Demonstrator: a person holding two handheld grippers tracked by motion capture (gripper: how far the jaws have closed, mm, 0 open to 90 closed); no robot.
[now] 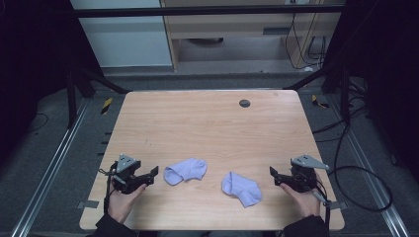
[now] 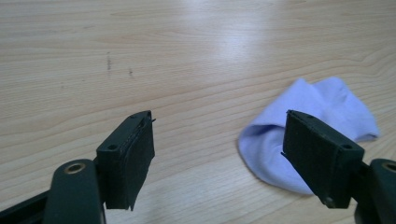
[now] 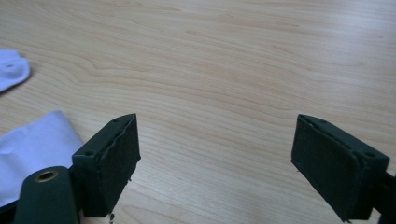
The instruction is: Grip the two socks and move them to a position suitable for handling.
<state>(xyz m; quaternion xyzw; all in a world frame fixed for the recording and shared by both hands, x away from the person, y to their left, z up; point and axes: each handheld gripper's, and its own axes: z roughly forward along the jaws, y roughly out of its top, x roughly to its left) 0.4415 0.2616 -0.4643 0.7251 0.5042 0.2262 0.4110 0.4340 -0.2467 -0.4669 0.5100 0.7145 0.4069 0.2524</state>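
Note:
Two lilac socks lie on the wooden table (image 1: 207, 123), near its front edge. The left sock (image 1: 185, 171) (image 2: 322, 105) is crumpled just to the right of my left gripper (image 1: 150, 176) (image 2: 219, 140); the jaws stand open and apart from it, with bare wood between them. The right sock (image 1: 242, 188) (image 3: 32, 144) lies left of my right gripper (image 1: 274, 176) (image 3: 217, 149), which is open with nothing between its pads. Both grippers rest low over the table and point inward at each other. An edge of the left sock (image 3: 9, 70) also shows far off in the right gripper view.
A small grey round cap (image 1: 244, 103) is set into the table at the back. Cables (image 1: 356, 182) trail on the floor to the right. Black frame posts (image 1: 74, 94) stand at the back corners.

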